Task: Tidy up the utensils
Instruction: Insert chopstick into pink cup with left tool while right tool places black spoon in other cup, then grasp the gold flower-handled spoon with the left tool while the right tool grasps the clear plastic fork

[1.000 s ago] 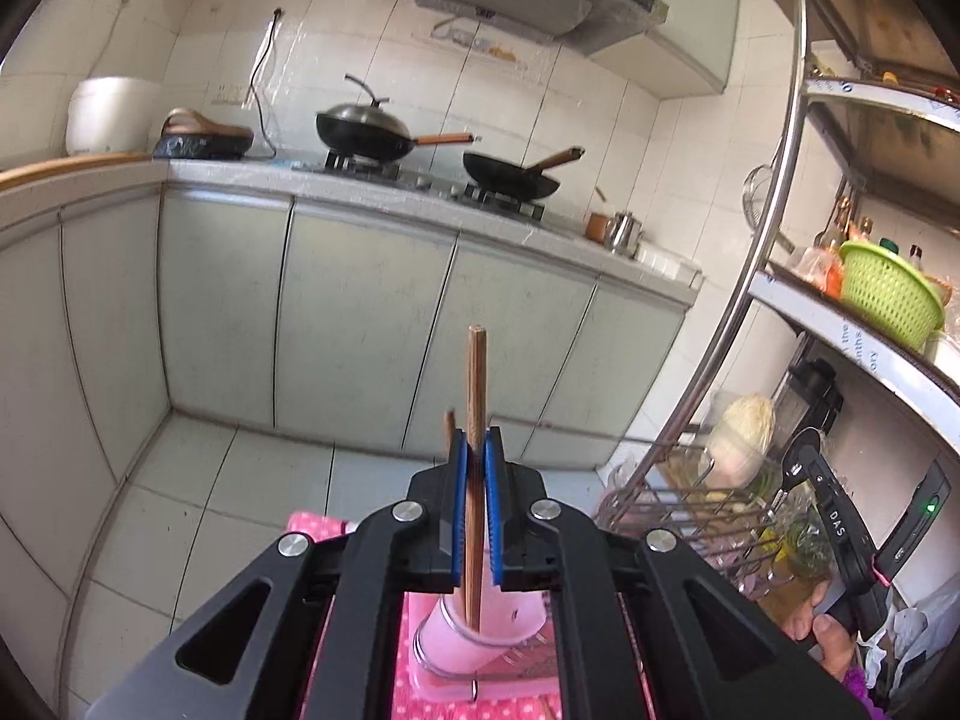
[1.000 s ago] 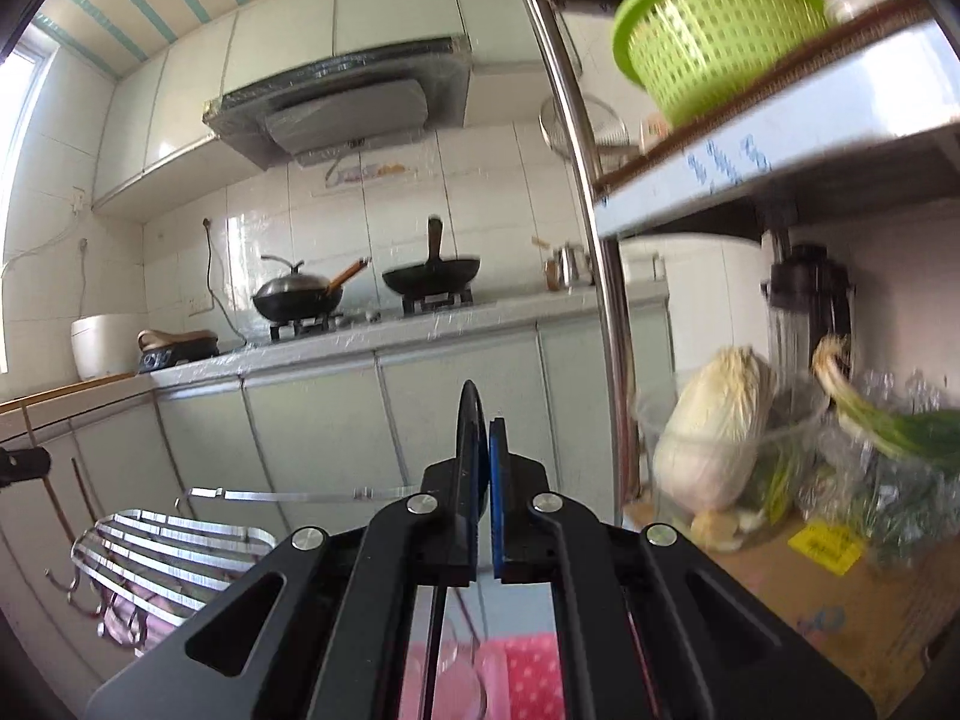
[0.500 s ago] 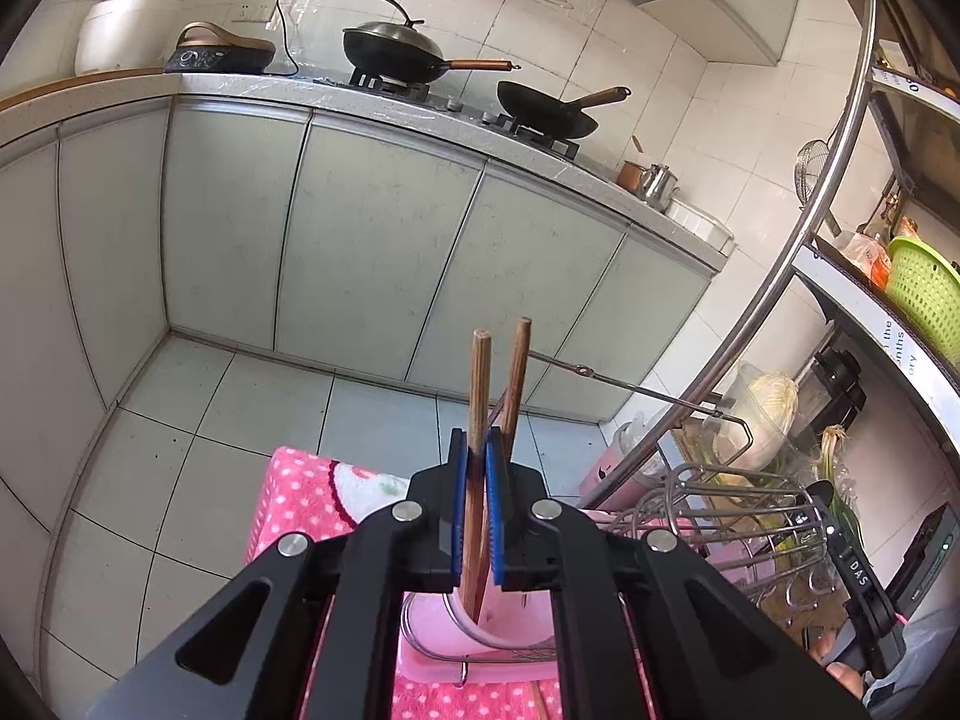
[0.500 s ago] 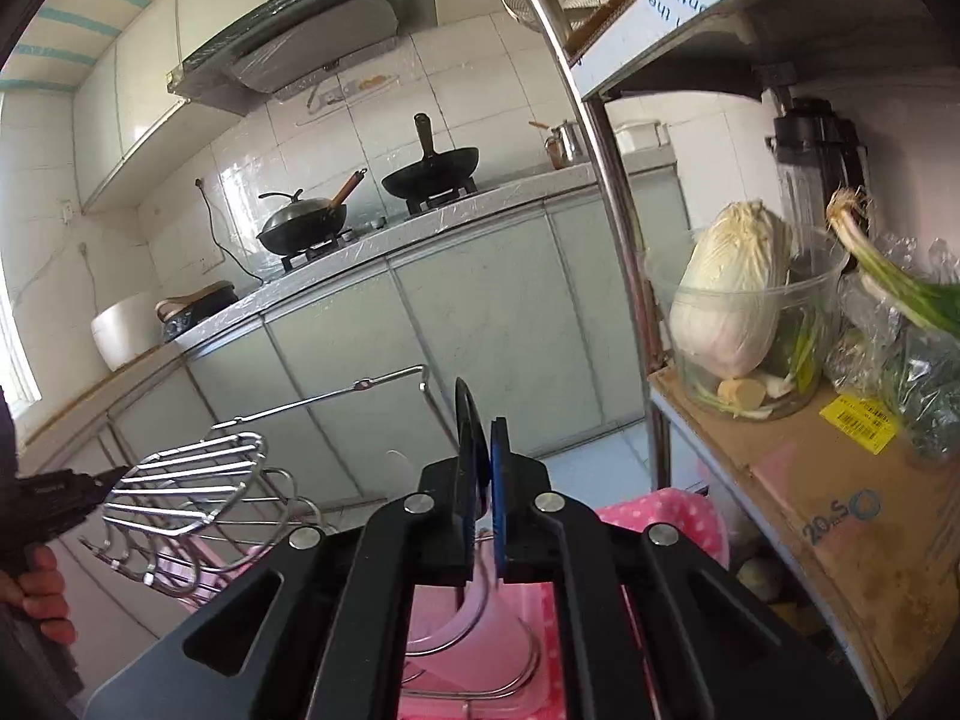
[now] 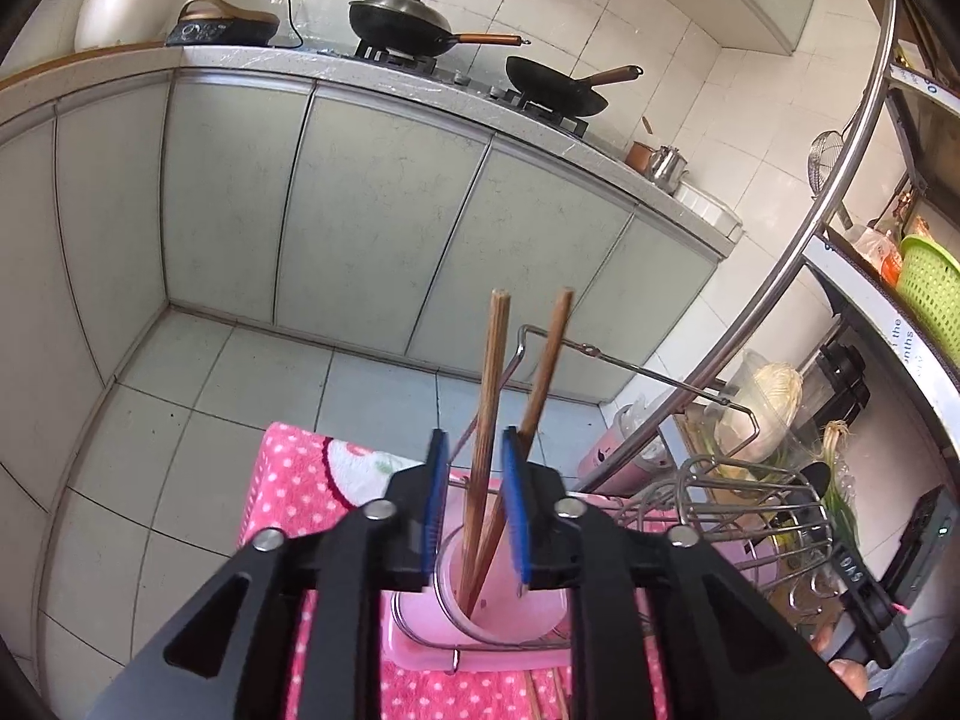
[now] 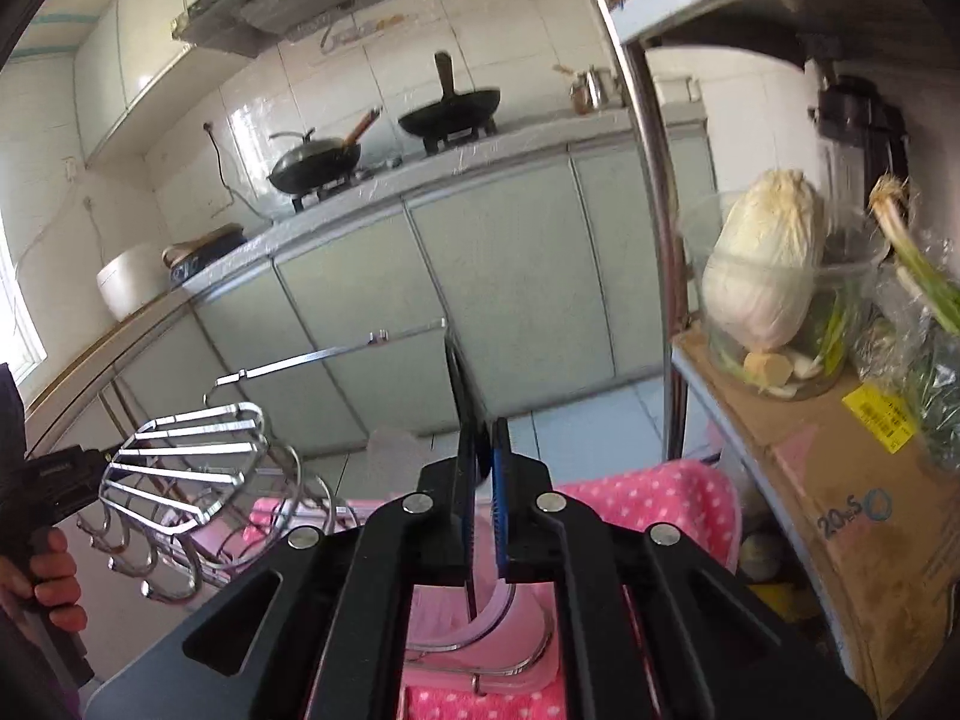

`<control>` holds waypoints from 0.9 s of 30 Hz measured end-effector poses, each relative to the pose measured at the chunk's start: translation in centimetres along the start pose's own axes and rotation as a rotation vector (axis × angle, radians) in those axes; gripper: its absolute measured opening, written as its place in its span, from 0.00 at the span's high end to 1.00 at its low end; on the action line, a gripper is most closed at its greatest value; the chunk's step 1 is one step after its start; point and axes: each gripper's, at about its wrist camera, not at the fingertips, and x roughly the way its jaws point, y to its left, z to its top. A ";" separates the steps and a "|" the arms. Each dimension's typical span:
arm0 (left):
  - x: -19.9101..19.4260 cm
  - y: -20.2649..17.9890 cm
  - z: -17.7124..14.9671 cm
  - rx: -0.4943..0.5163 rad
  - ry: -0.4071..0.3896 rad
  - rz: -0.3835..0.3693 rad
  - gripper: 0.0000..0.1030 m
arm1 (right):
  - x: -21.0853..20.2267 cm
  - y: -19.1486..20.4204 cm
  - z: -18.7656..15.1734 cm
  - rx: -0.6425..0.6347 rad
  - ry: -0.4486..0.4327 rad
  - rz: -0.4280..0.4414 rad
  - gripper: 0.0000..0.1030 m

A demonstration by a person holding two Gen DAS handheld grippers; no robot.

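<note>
Now chopsticks btwn parted jaws

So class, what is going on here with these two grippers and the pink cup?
A person is sorting utensils with a hand-held gripper in each hand. The left hand-held gripper has just been opening its jaws: the two wooden chopsticks stand between them, apparently free of the pads, their lower ends in the pink cup of the wire rack. The right hand-held gripper is shut on a thin dark utensil, held above the same cup.
</note>
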 end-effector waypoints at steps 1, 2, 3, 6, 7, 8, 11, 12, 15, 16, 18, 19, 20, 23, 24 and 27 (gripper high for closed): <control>-0.2 0.1 0.0 -0.006 -0.001 -0.005 0.68 | 0.1 0.0 -0.1 0.002 0.009 0.001 0.87; -0.7 0.2 0.0 -0.012 -0.011 -0.013 0.63 | 0.0 -0.1 -0.3 0.008 0.019 0.010 0.80; -1.1 0.2 0.0 -0.011 -0.020 -0.020 0.61 | -0.2 -0.1 -0.3 0.013 0.015 0.018 0.76; -2.5 -0.1 0.1 0.011 -0.051 -0.026 0.60 | -1.3 -0.2 -0.3 0.020 -0.011 0.025 0.62; -2.9 -0.2 0.0 0.020 -0.054 -0.029 0.60 | -1.6 -0.2 -0.2 0.017 -0.015 0.025 0.61; -3.1 -0.3 -0.1 0.026 -0.053 -0.028 0.60 | -1.9 -0.1 -0.2 0.012 -0.016 0.021 0.60; -3.9 -0.6 -0.5 0.031 -0.047 -0.024 0.60 | -3.0 -0.2 -0.4 0.008 -0.021 0.015 0.60; -4.2 -0.6 -0.8 0.030 -0.045 -0.024 0.60 | -3.5 -0.2 -0.5 0.006 -0.023 0.012 0.60; -5.6 -0.5 -1.8 0.027 -0.045 -0.021 0.60 | -5.4 -0.1 -1.3 -0.012 -0.036 0.005 0.60; -6.0 -0.4 -2.3 0.023 -0.042 -0.026 0.60 | -6.0 -0.1 -1.6 -0.019 -0.036 0.001 0.60; -6.7 0.1 -3.5 0.002 -0.025 -0.046 0.60 | -7.4 -0.1 -2.7 -0.029 -0.032 0.008 0.60; -7.0 0.3 -4.2 -0.009 -0.017 -0.058 0.60 | -8.0 0.0 -3.4 -0.035 -0.027 0.014 0.60; -7.2 0.5 -4.9 -0.021 -0.008 -0.073 0.60 | -8.4 0.0 -4.0 -0.039 -0.019 0.016 0.60; -7.6 0.8 -7.1 -0.048 0.028 -0.099 0.60 | -9.2 0.4 -6.2 -0.056 0.026 0.029 0.60; -7.7 0.8 -7.9 -0.054 0.043 -0.105 0.60 | -9.4 0.6 -7.0 -0.064 0.042 0.030 0.60; -7.8 0.6 -9.9 -0.062 0.090 -0.108 0.60 | -9.7 0.9 -9.0 -0.062 0.090 0.041 0.60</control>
